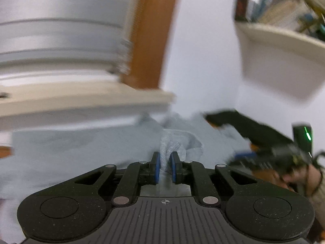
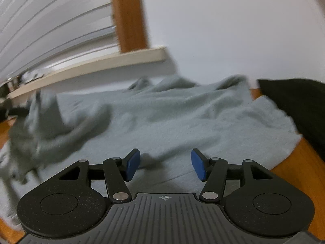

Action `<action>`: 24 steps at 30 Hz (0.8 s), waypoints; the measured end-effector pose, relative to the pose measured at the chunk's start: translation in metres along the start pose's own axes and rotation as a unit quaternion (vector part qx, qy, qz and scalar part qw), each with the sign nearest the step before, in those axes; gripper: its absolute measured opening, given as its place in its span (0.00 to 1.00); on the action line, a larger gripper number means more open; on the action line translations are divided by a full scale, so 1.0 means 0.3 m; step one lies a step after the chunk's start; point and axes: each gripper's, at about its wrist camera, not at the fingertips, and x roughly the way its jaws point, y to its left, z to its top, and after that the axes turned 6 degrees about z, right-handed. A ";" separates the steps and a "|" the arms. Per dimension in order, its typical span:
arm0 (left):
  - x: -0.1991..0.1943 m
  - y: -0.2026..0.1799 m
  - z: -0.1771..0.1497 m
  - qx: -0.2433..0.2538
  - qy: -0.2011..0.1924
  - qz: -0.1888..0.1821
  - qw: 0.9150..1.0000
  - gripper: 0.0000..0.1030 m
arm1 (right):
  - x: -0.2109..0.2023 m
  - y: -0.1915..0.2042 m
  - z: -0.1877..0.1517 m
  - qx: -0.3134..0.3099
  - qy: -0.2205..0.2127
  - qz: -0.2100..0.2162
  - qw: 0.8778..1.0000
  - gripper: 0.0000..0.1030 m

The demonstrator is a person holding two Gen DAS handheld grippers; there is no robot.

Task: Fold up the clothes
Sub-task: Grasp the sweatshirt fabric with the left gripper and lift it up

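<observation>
A pale grey-blue garment [image 2: 172, 118] lies spread over a wooden table [image 2: 294, 174]. In the left wrist view my left gripper [image 1: 165, 164] is shut on a bunched fold of that garment [image 1: 172, 142], lifted off the rest of the cloth [image 1: 61, 152]; the picture is blurred. In the right wrist view my right gripper [image 2: 165, 163] hovers open just above the near part of the garment, nothing between its blue pads [image 2: 198, 166]. At the left of that view a raised, blurred flap of the cloth [image 2: 46, 122] hangs in the air. The right gripper [image 1: 270, 140] and the hand holding it show at the right of the left wrist view.
A dark cloth [image 2: 300, 103] lies at the table's right end. Behind the table run a cream window sill [image 2: 91, 65], white blinds [image 2: 50, 20], a wooden post [image 2: 130, 14] and a white wall. A shelf with books [image 1: 284, 20] hangs at upper right in the left wrist view.
</observation>
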 end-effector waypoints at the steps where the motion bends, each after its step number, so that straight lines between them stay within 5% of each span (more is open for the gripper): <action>1: -0.029 0.044 0.011 -0.010 -0.010 0.013 1.000 0.12 | -0.003 0.020 -0.003 -0.003 0.007 0.004 1.000 0.51; 4: -0.106 0.174 0.030 -0.045 -0.032 0.046 0.997 0.12 | -0.014 0.084 -0.014 -0.015 0.022 0.034 0.999 0.38; 12: -0.278 0.394 -0.011 -0.107 -0.072 0.098 0.987 0.11 | -0.032 0.253 -0.044 -0.082 0.064 0.076 0.992 0.37; 21: -0.285 0.435 -0.054 -0.121 -0.069 0.113 0.984 0.11 | 0.046 0.314 -0.011 -0.121 0.095 0.073 0.985 0.36; 24: -0.283 0.438 -0.052 -0.119 -0.071 0.117 0.983 0.11 | 0.047 0.305 -0.001 -0.124 0.103 0.073 0.984 0.14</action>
